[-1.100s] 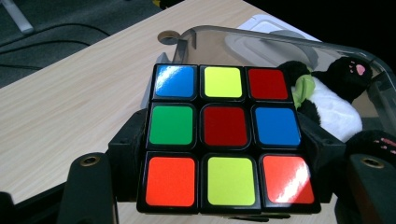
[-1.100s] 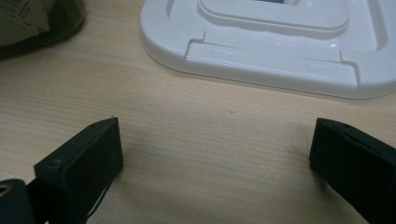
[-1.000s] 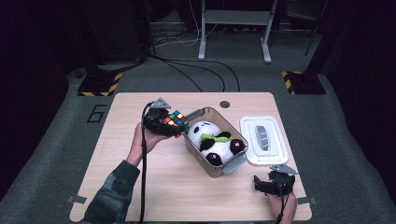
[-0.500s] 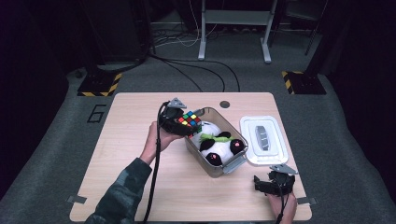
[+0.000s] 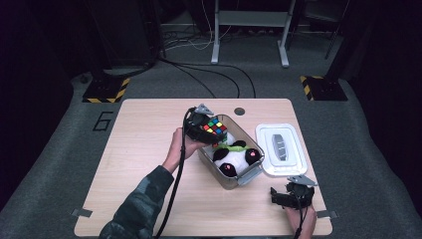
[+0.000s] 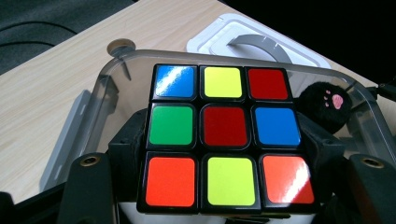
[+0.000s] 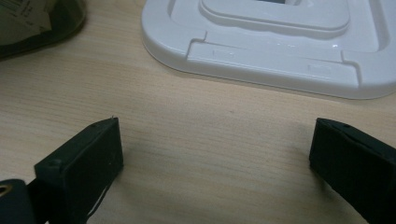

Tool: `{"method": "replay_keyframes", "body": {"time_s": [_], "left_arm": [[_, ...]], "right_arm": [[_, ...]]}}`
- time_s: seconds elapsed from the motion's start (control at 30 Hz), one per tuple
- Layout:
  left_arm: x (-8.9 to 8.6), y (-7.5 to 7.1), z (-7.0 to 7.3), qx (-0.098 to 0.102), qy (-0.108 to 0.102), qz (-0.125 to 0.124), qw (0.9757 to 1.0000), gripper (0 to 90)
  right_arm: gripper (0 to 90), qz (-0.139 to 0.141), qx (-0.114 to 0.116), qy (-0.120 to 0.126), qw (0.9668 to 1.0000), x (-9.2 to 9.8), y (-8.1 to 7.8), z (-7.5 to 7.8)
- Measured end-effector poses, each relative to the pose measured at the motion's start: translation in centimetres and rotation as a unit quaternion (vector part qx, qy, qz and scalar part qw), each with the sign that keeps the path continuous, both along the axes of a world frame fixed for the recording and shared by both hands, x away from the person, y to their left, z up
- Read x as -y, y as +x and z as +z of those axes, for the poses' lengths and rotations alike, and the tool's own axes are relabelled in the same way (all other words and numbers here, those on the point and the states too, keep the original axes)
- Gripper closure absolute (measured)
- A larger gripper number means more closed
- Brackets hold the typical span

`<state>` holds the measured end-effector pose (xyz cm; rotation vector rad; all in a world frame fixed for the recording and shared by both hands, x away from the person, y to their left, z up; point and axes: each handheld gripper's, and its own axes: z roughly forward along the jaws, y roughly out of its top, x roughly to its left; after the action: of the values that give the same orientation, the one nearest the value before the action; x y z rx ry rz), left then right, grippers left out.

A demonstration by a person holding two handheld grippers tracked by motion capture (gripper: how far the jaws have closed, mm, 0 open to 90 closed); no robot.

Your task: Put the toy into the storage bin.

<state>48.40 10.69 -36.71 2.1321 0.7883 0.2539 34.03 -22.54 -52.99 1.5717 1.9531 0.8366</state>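
Cube: puzzle cube (image 6: 223, 137) clamped between the jaws of the left gripper (image 5: 205, 128), held over the near-left corner of the clear bin (image 5: 242, 175), not yet lowered inside.
Grip: both black jaws press the cube's side faces; its coloured top face tilts toward the left gripper view.
Bin contents: plush panda (image 5: 234, 158) takes up most of the floor; one black paw (image 6: 327, 105) shows just beyond the cube.
Free space: probably only a narrow pocket at the cube's end of the bin, though the high view is too coarse to be sure.
Lid: white lid (image 5: 280, 149) lies flat on the table (image 5: 129, 149) beside the bin, apart from it.
Right gripper (image 7: 215, 154): jaws spread wide, nothing between them, resting low on the table near the lid's edge.
Risk: dropped from here, the cube may catch the bin rim or land on the panda and roll out; a jaw could also knock the wall and shove the bin.
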Motion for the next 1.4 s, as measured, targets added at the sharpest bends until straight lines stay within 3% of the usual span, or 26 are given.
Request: {"method": "replay_keyframes", "body": {"time_s": [0.33,0.53,0.67,0.97,1.13,1.4], "left_arm": [[3.0,1.3,-0.8,-0.01,0.015,-0.009,0.9998,32.8],[3.9,1.9,-1.4,-0.021,0.033,-0.01,0.9992,32.9],[4.3,2.1,-1.5,-0.022,0.048,-0.015,0.9985,33.2],[5.3,2.1,-2.1,-0.021,0.088,-0.003,0.9959,33.9],[5.5,2.3,-2.6,-0.024,0.086,0.001,0.996,34.0],[5.5,2.4,-2.3,-0.017,0.087,-0.011,0.996,33.2]], "right_arm": [[2.1,-0.002,0.001,0.001,1.0,0.0,0.0,0.0],[2.1,0.0,0.001,0.001,1.0,0.0,0.0,0.0],[2.1,0.001,0.0,0.0,1.0,0.0,0.0,0.0],[2.1,0.002,-0.001,0.001,1.0,0.0,0.0,0.0],[2.1,0.001,0.0,0.001,1.0,0.0,0.0,0.0],[2.1,0.002,-0.001,0.001,1.0,0.0,0.0,0.0]]}}
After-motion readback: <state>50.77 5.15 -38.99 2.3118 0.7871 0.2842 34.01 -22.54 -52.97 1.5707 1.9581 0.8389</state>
